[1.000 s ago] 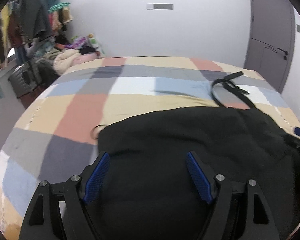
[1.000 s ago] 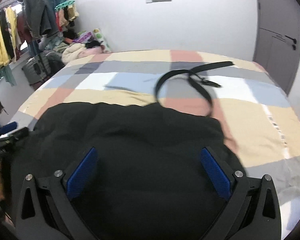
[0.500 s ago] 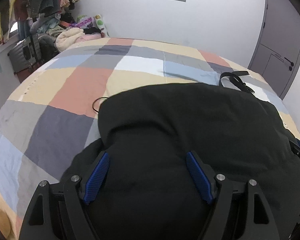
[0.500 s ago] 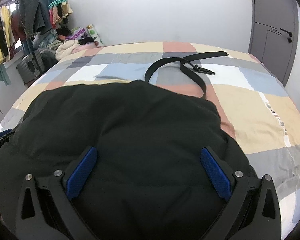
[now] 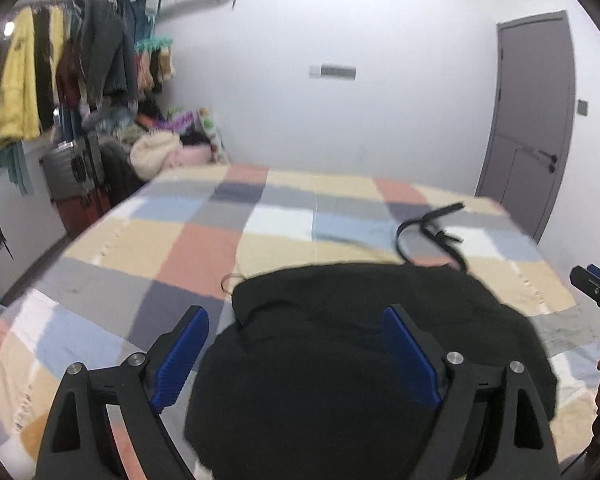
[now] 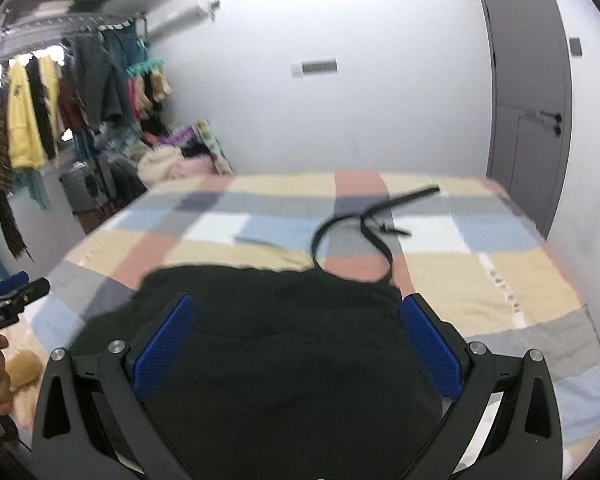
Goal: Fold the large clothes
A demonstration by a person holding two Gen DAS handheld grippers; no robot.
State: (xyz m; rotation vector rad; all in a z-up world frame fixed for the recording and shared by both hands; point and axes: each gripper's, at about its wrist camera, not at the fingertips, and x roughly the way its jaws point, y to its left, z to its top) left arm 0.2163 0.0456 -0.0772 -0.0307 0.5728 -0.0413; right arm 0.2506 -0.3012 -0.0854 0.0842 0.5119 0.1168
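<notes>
A large black garment [image 5: 360, 344] lies bunched in a thick folded heap at the near edge of a bed with a checked cover [image 5: 204, 248]; it also shows in the right wrist view [image 6: 276, 344]. My left gripper [image 5: 296, 356] is open and empty, raised above the heap's left part. My right gripper [image 6: 298, 348] is open and empty, raised above its right part. A black belt [image 6: 364, 220] lies looped on the cover just beyond the garment. A thin wire hanger loop [image 5: 230, 280] peeks out at the garment's left edge.
A rail of hanging clothes [image 5: 60, 72] and a pile of laundry [image 5: 160, 148] fill the far left corner. A grey door [image 5: 528, 128] stands at the right. The bed's far half [image 6: 500, 236] holds only the belt.
Both grippers have lifted and pulled back from low over the garment. The view now tilts up and takes in more of the room. The garment lies where it was.
</notes>
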